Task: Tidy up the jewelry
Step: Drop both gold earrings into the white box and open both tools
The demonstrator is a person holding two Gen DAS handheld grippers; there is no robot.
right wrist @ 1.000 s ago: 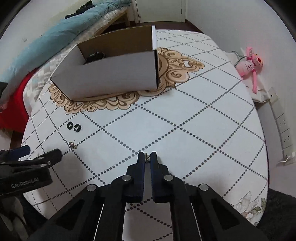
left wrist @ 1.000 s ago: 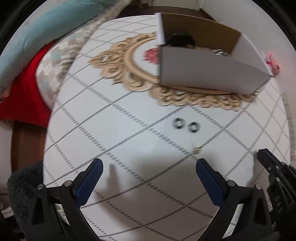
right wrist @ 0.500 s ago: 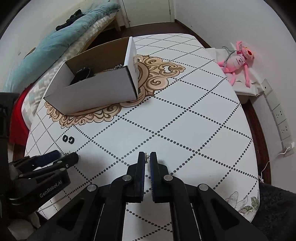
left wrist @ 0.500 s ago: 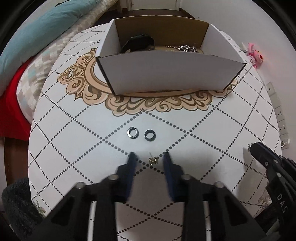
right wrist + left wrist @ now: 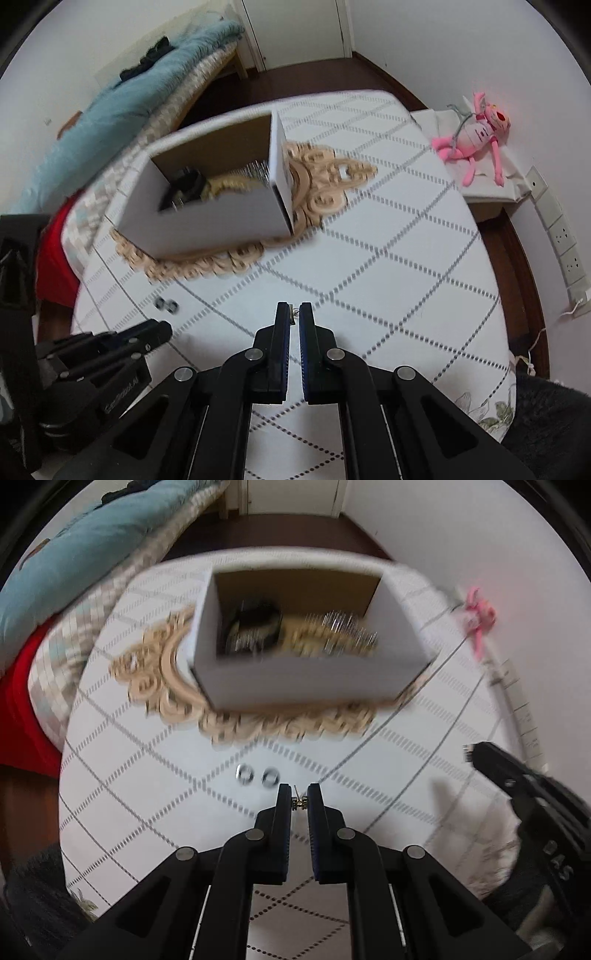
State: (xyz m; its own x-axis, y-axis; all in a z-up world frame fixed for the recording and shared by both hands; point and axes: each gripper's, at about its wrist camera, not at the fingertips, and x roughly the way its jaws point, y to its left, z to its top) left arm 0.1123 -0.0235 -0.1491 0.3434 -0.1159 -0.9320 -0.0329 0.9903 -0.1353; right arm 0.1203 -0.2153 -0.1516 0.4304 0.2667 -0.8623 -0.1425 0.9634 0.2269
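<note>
The left gripper [image 5: 299, 800] points steeply down. Its jaws have just been closing, and now its two fingers [image 5: 283, 805] pinch a tiny gold earring [image 5: 298, 802] right between their tips. The right gripper [image 5: 294, 318] points steeply down too. Its fingers [image 5: 283, 321] are closed on a tiny silver earring [image 5: 294, 314] at their tips. The two grippers sit side by side and do not touch.

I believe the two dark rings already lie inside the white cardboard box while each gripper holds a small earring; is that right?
Not quite: the left wrist view shows the two dark rings on the tablecloth, in front of the white cardboard box. The left gripper and right gripper each pinch a small earring.
</note>
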